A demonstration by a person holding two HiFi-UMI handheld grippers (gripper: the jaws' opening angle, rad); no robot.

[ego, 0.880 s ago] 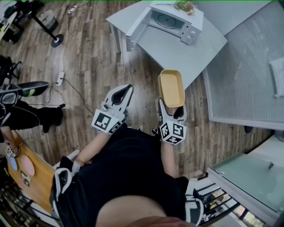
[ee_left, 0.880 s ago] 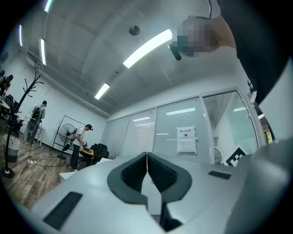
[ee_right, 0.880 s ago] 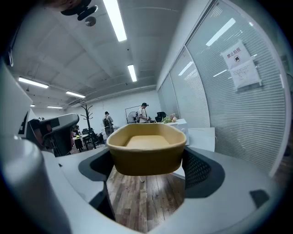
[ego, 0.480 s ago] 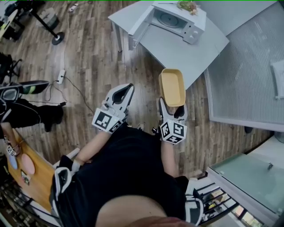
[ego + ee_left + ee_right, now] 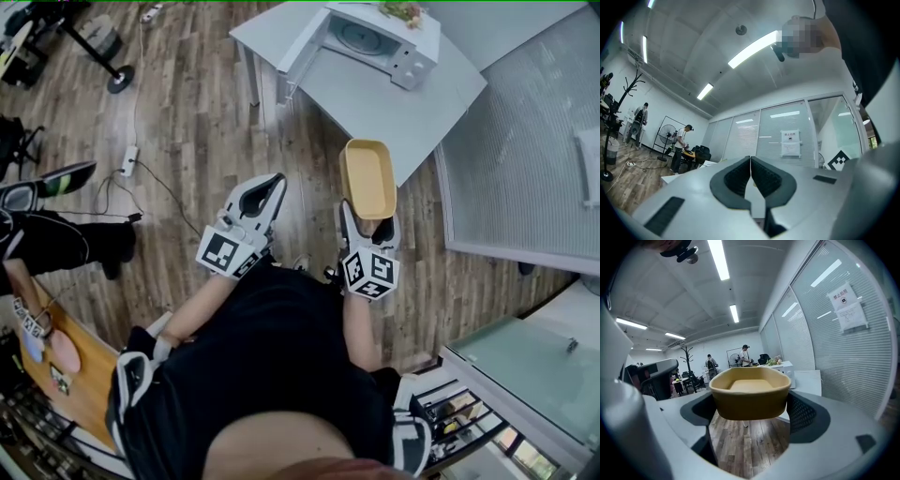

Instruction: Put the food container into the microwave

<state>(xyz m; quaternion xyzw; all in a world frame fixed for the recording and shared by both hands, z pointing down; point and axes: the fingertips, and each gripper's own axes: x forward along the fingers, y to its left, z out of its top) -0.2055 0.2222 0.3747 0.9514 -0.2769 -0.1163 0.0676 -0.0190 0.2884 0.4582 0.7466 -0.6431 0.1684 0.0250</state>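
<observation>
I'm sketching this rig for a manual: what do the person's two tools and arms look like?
Both the left tool and right tool are white-grey shells tapering to two jaws with dark ribbed inner lining. Each carries a cube with black-and-white square markers. The person wears a black short-sleeved top.

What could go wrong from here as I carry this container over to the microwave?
1. The right claw grips the yellow container only by its near end, with most of it jutting out beyond. A jolt could tip it or let it slip.
2. The microwave sits at the far end of the table with its door swung open. A hasty approach might knock the container against the door or the table edge.
</observation>
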